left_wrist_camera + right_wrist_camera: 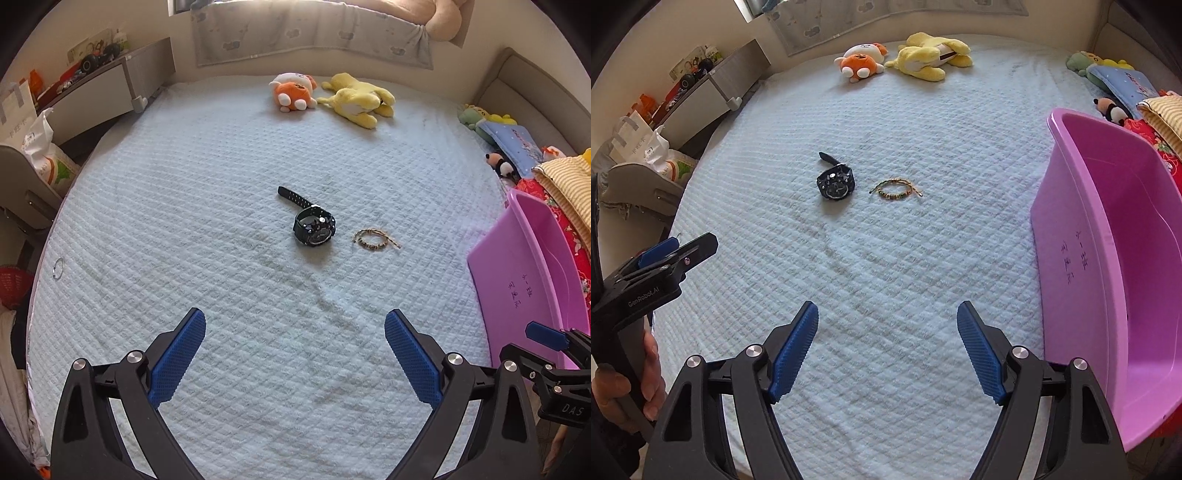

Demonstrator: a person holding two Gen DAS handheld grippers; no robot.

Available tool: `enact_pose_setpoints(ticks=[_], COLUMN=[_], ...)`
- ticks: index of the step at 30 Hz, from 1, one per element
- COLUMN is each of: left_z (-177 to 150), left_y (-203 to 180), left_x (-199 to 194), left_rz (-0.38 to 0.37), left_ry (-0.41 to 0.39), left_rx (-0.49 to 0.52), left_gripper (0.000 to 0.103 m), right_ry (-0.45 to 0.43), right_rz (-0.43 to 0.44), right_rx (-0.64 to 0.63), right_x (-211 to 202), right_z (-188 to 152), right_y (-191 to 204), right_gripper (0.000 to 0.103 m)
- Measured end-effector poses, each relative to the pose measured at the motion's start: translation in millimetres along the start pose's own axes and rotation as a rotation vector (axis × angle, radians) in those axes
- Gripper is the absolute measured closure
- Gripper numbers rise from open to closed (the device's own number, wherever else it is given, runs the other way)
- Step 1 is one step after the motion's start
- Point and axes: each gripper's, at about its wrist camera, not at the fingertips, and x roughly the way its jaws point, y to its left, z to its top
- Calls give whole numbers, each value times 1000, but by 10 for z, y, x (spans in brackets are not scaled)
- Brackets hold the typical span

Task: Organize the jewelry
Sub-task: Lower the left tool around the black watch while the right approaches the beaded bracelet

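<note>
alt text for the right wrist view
A black watch and a beaded bracelet lie apart on a pale quilted bed, ahead of the open, empty right gripper. A pink tub sits to the right.

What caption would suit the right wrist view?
Open right claw above a pale blue quilted bed, facing a black wristwatch and a beaded bracelet, a pink plastic tub alongside.

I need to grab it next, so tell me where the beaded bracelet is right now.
The beaded bracelet lies flat mid-bed on the pale blue quilt, just right of the black watch without touching it, and left of the pink tub.
</note>
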Motion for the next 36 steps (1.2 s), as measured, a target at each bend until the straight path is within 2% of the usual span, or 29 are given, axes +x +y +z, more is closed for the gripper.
enact_pose_setpoints(ticks=[7, 12, 20, 29, 36], left_z=[200, 232, 283, 347, 376], left_y=[-165, -121, -66, -199, -223], left_x=[555, 1077, 1824, 2076, 2173], left_rz=[-26, -54, -103, -127, -129], left_ry=[-39, -102, -142, -210, -219], left_rx=[80, 129, 181, 238, 257], left_gripper=[7, 7, 7, 7, 7], right_ry=[-53, -119, -194, -215, -232], right_rz=[7, 3, -23, -49, -75], right_rx=[-4, 24, 89, 97, 117], right_x=[543, 1083, 1748, 2092, 2219], right_z=[327, 468, 600, 730, 867], right_y=[-170, -270, -379, -407, -412], right_gripper=[29, 29, 29, 29, 29])
